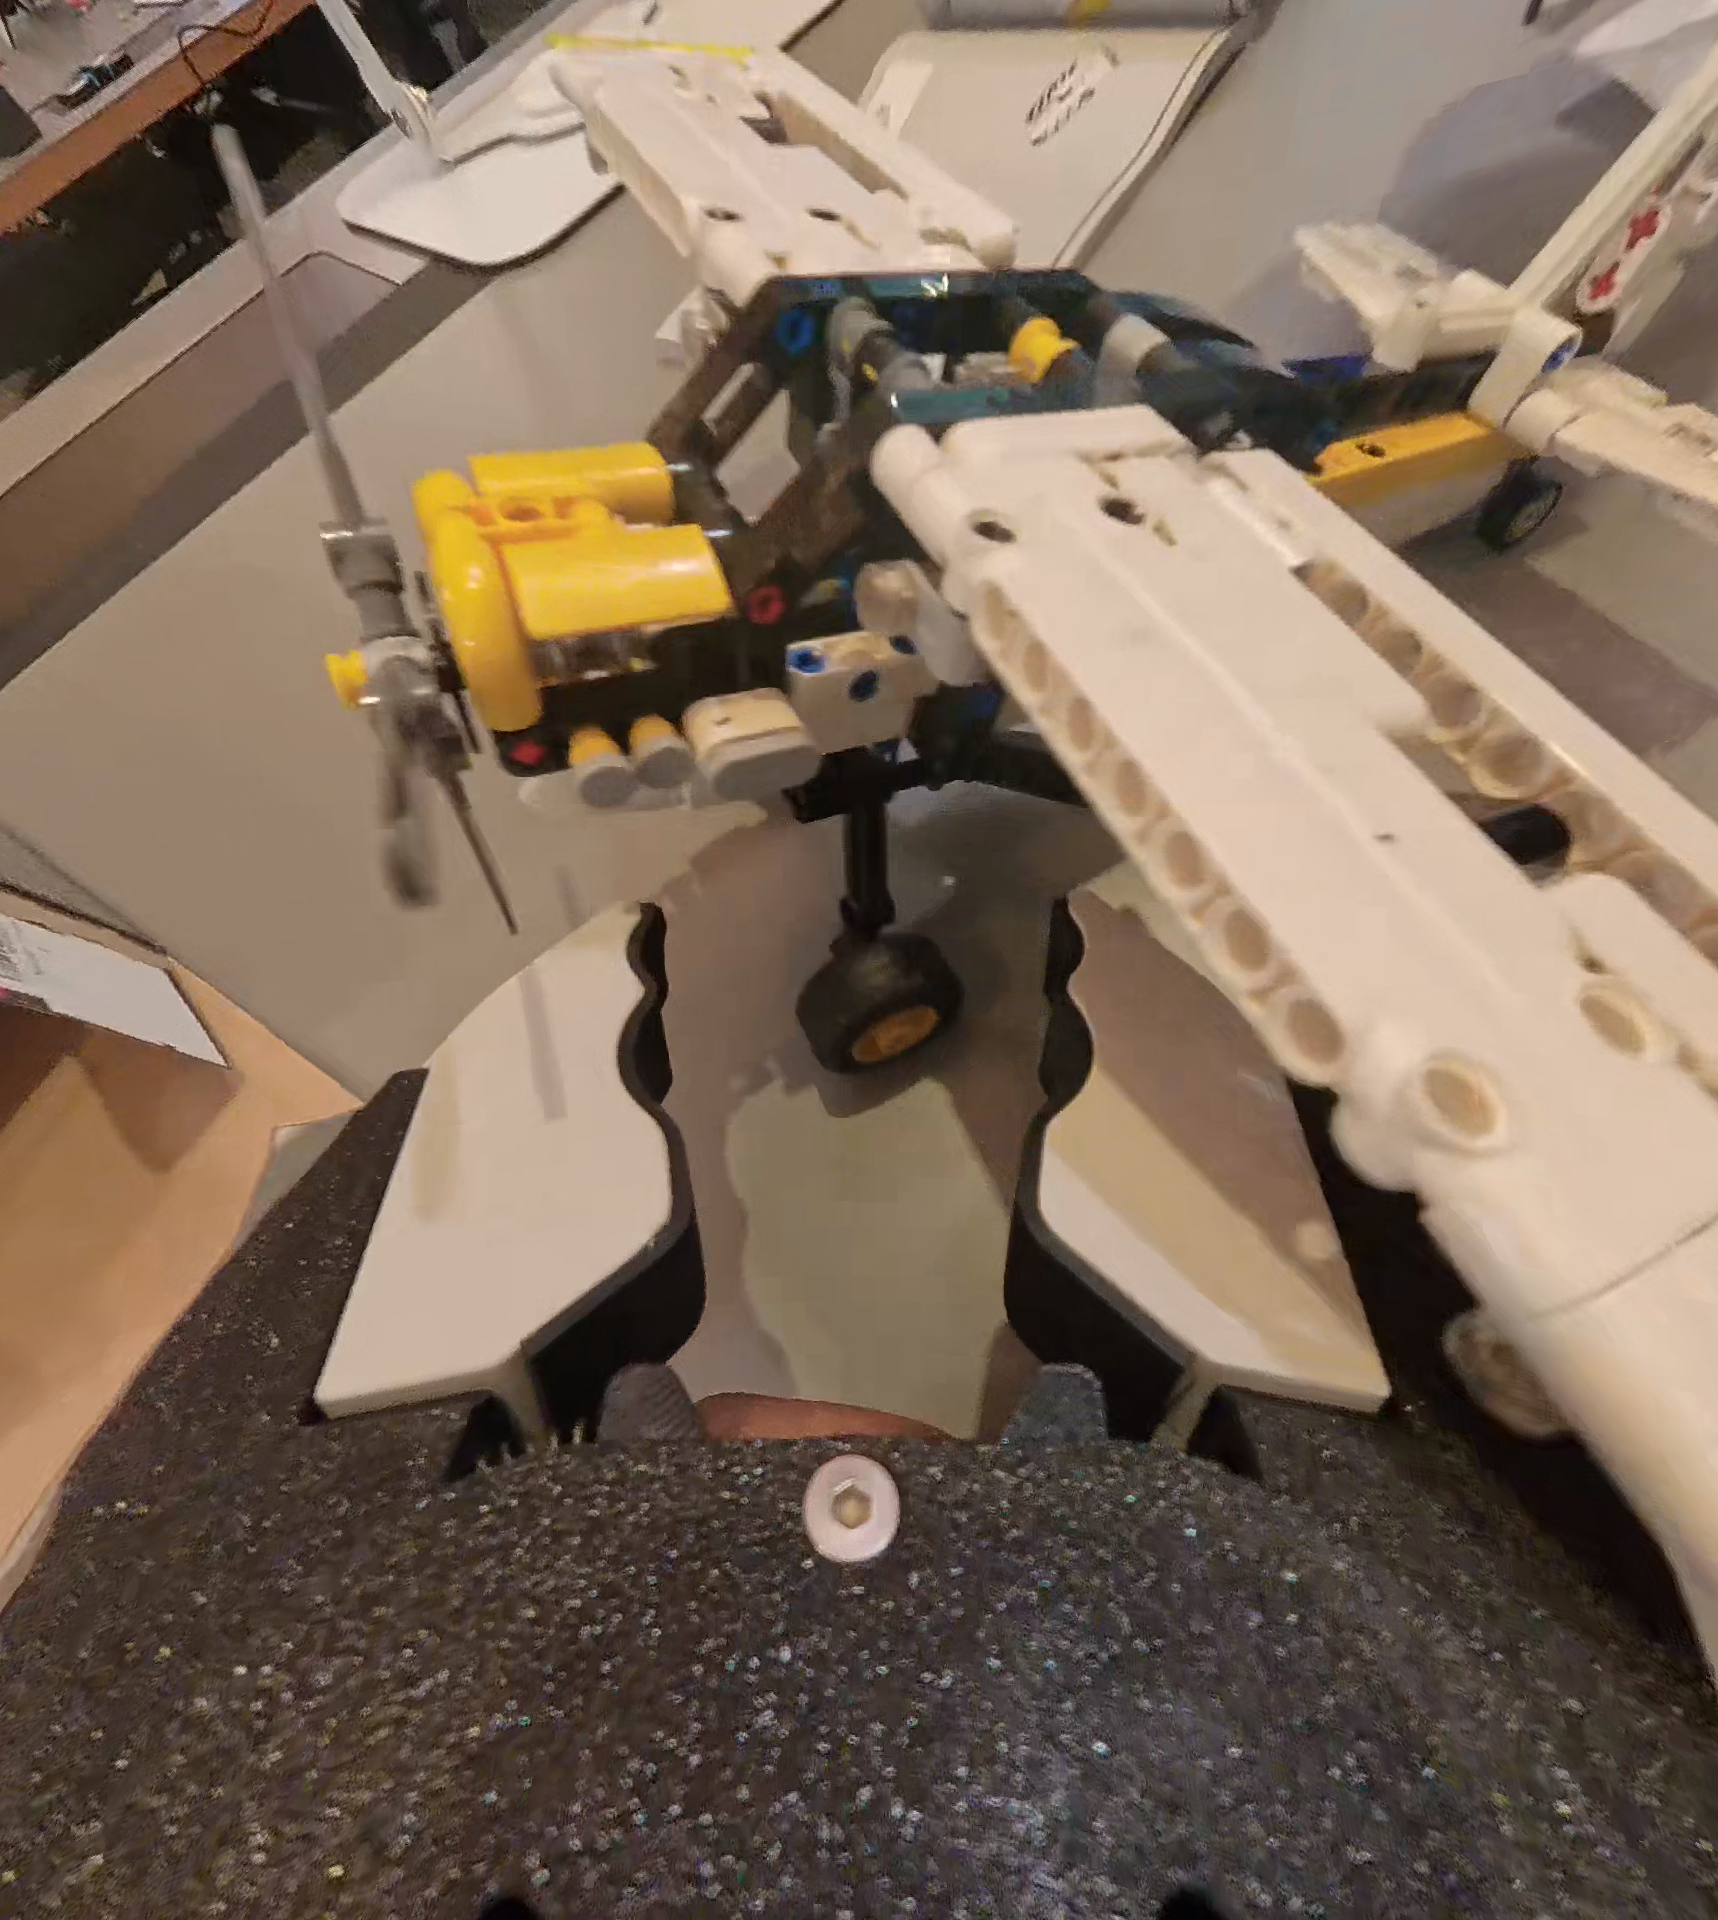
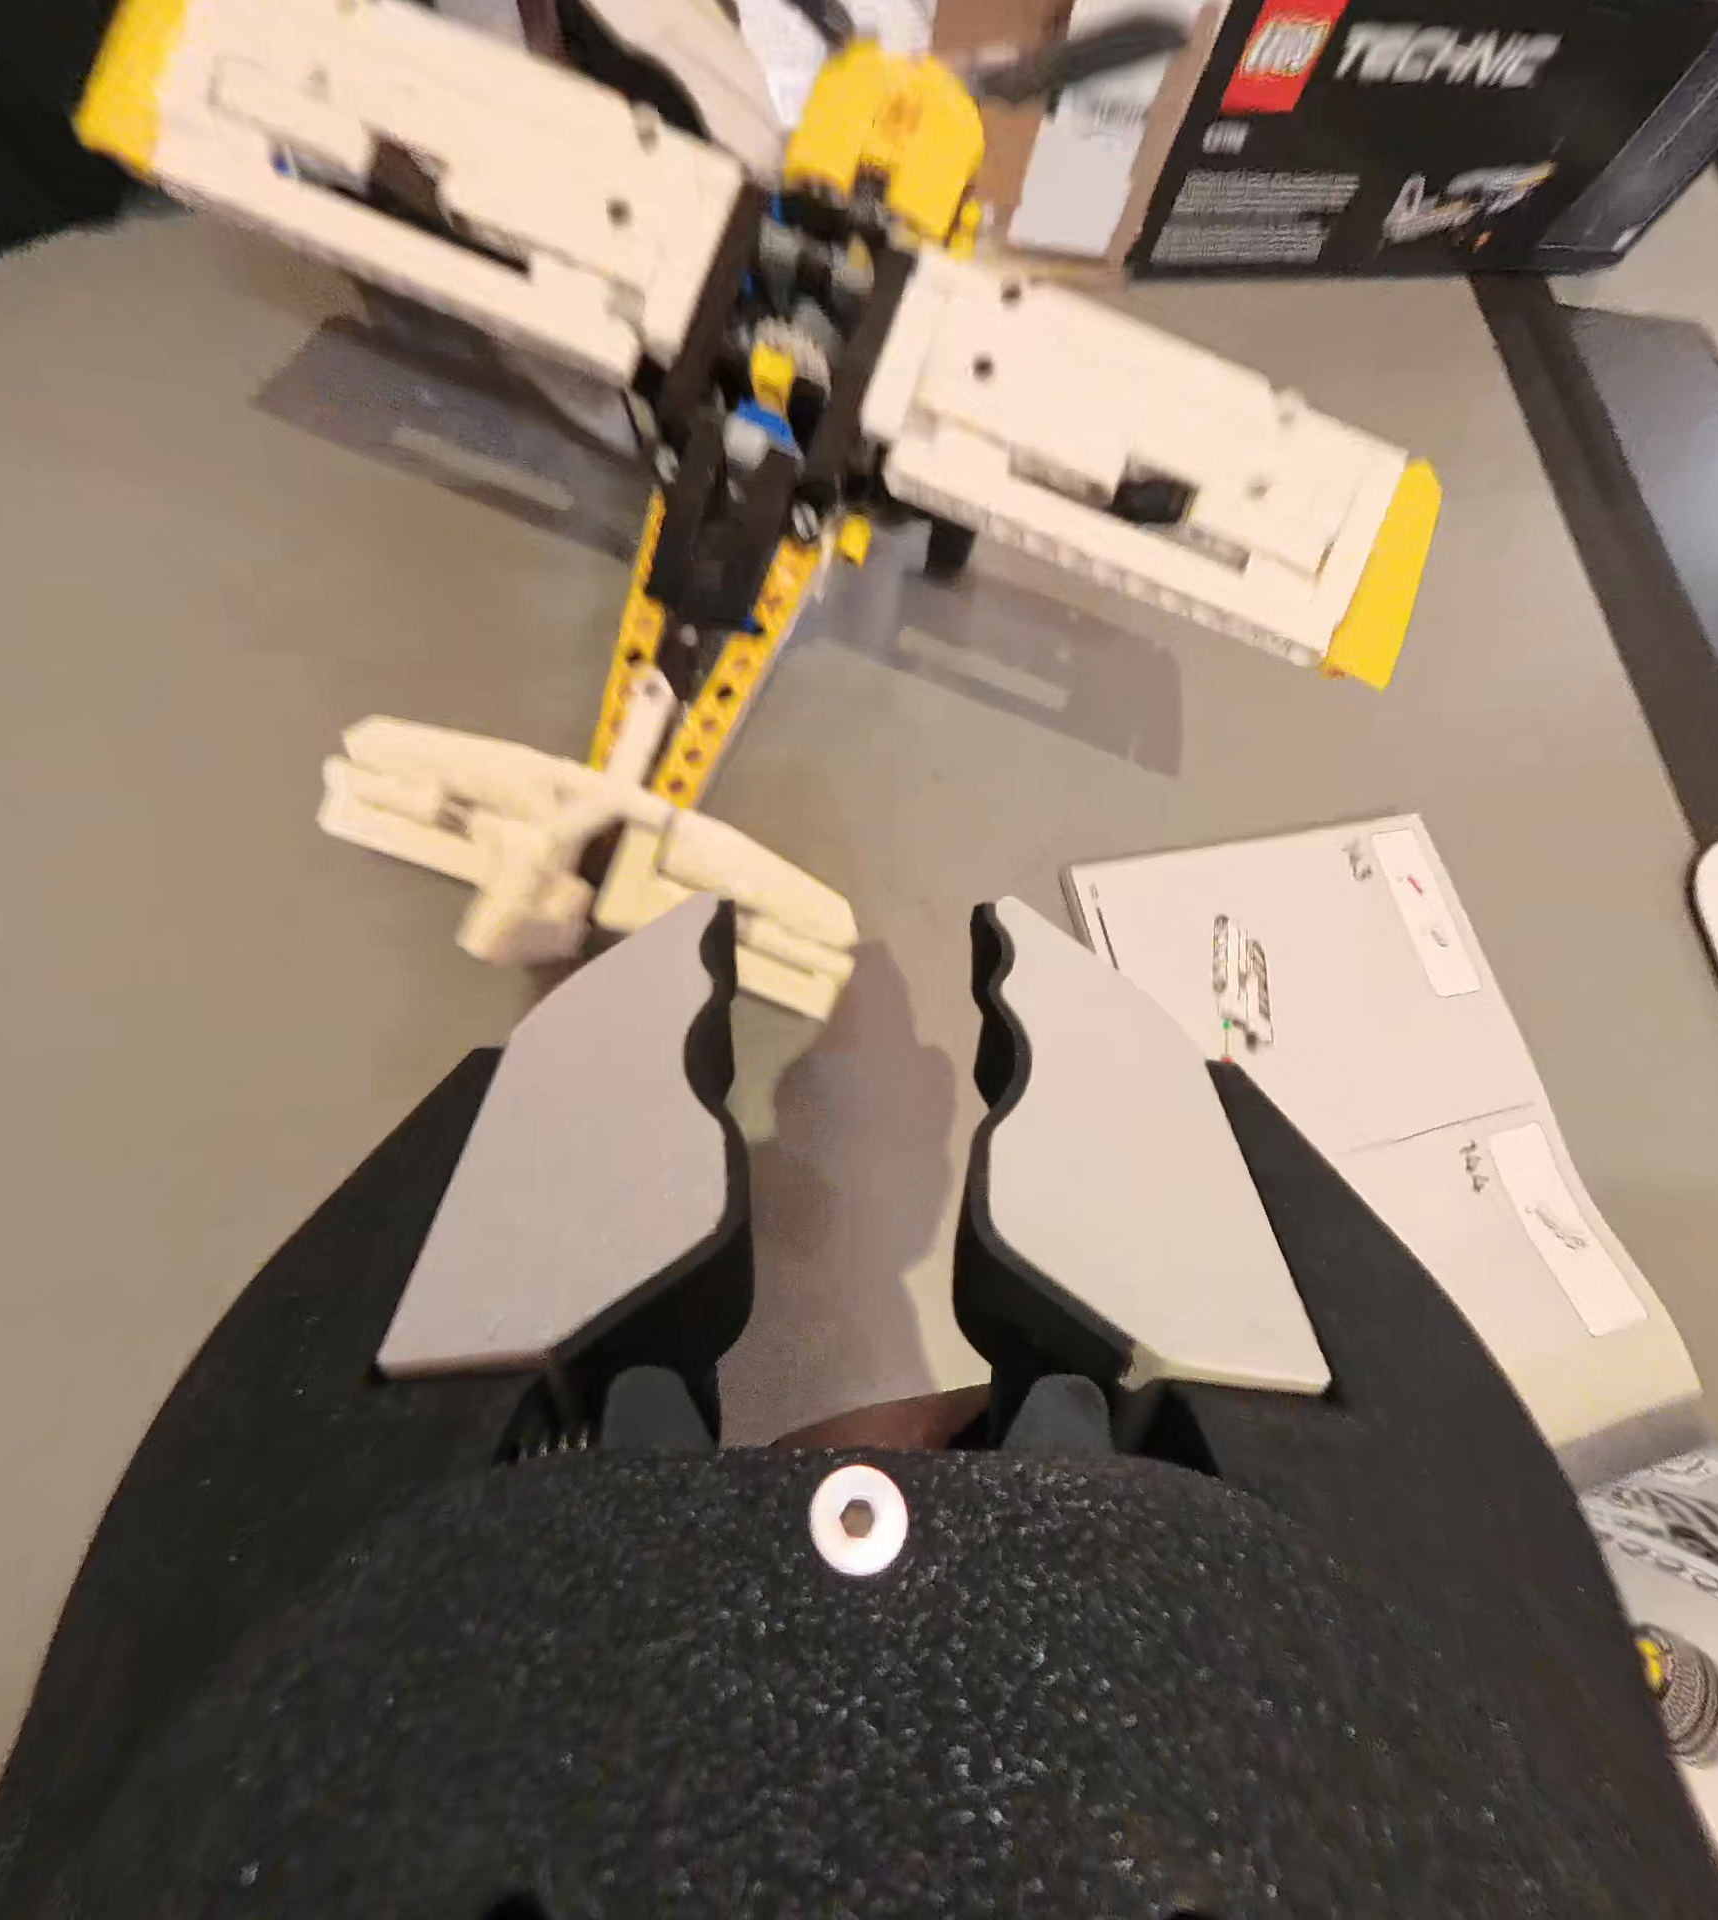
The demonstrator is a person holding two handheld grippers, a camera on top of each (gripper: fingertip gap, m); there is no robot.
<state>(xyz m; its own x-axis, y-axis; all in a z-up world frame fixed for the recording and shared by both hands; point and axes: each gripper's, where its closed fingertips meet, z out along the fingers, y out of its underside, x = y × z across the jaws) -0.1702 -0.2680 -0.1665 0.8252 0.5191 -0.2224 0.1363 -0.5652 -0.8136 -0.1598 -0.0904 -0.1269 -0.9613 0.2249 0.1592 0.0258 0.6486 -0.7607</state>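
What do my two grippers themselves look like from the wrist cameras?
Both look alike. The left gripper and right gripper each have a black, grainy-textured body with one pale hex-socket screw at its centre. Each carries two fingers with flat light-grey outer plates and black, wavy-edged inner pads. No cables or sleeves show.

The toy brick aeroplane (image 2: 751, 436) stood on the table (image 2: 159, 935) and served as landmark. Behind its nose (image 2: 881, 130) stood the printed box (image 2: 1437, 135). Right of its tail (image 2: 585, 842) lay the open instruction booklet (image 2: 1354, 1039). In the left wrist view, a cardboard box (image 1: 55, 1195) lay left of its propeller (image 1: 387, 623), and its front wheel (image 1: 881, 1003) rested on the table between the spread left gripper (image 1: 860, 920) fingers, untouched.
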